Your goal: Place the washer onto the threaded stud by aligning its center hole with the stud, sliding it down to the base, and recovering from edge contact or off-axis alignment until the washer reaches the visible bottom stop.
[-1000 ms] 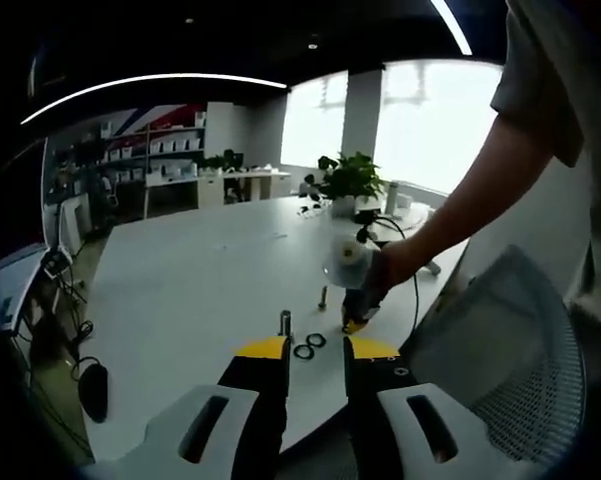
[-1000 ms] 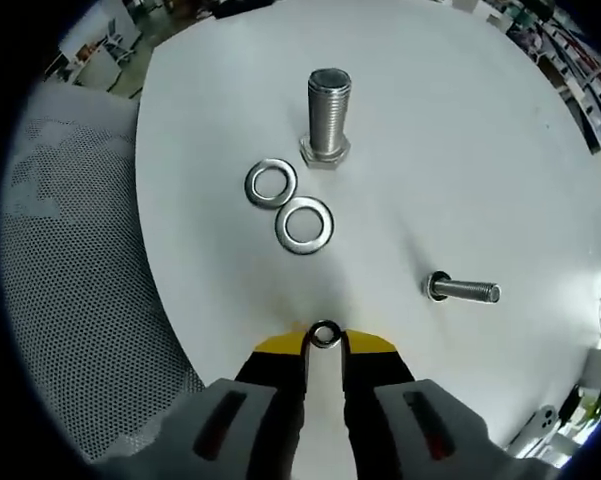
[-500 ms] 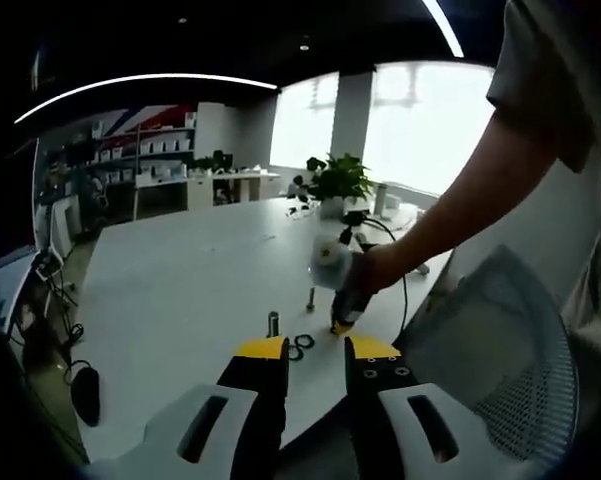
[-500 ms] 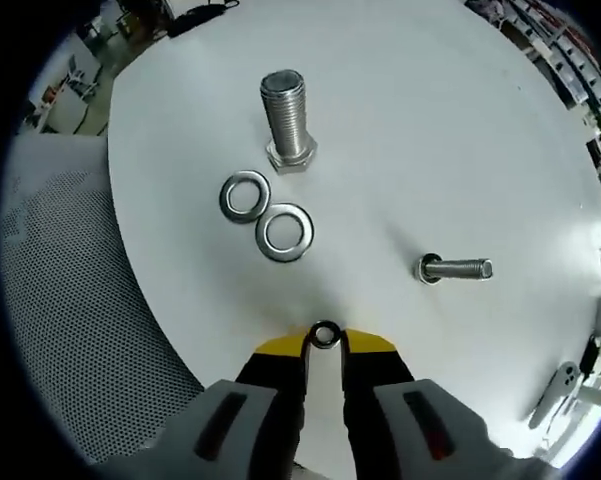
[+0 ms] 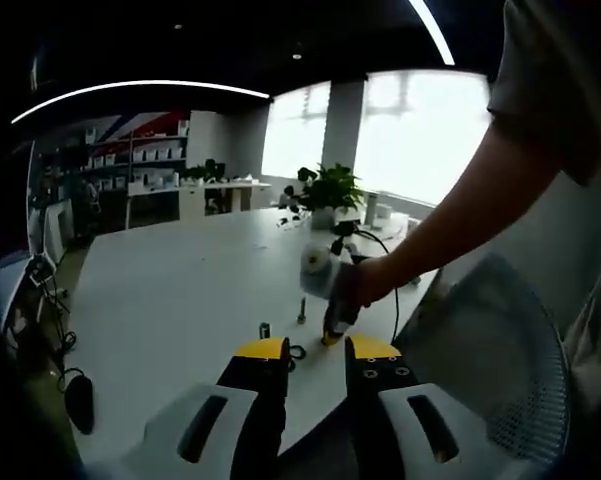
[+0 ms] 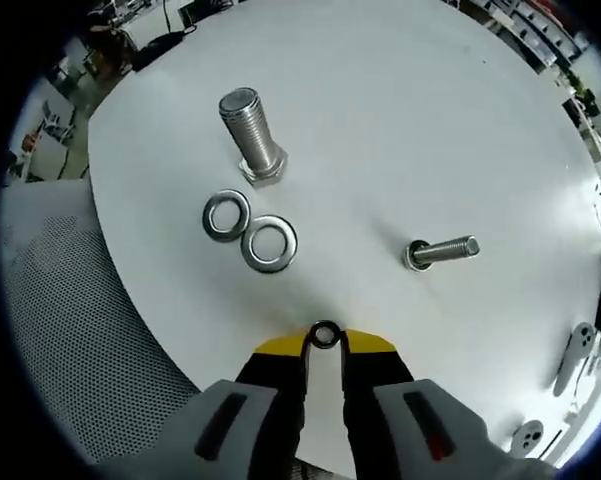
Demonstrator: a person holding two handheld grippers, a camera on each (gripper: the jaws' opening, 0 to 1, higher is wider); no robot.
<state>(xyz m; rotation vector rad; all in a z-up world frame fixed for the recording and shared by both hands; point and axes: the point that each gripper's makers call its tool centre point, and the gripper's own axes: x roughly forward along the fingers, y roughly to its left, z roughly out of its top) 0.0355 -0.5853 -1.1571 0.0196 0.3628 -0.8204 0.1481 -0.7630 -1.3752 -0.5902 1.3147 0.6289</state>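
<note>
Here, line by line:
Right hand-held gripper (image 6: 325, 338): jaws drawn in on a small washer (image 6: 325, 334), pinched between the yellow tips above the white worktop (image 6: 430, 120).
Small washer: held on edge at the jaw tips, its hole visible, clear of both studs.
Small threaded stud (image 6: 442, 251): stands on its head on the worktop, to the right of the gripper tips and a little farther off; it looks tilted in the fisheye.
Large threaded stud (image 6: 250, 136): stands on its hex head at the far left, well apart from the small stud.
Loose washers: two lie flat just near of the large stud, the left one (image 6: 225, 216) touching or overlapping the right one (image 6: 269, 243).
Mesh chair (image 6: 70, 330): beside the worktop's left edge.
Left hand-held gripper (image 5: 315, 352): jaws apart with nothing between them, held back at the near edge of the worktop.
Person's hand (image 5: 355, 283): in the left gripper view it grips the right hand-held gripper over the worktop.
Potted plant (image 5: 325, 190): at the far end of the worktop.
</note>
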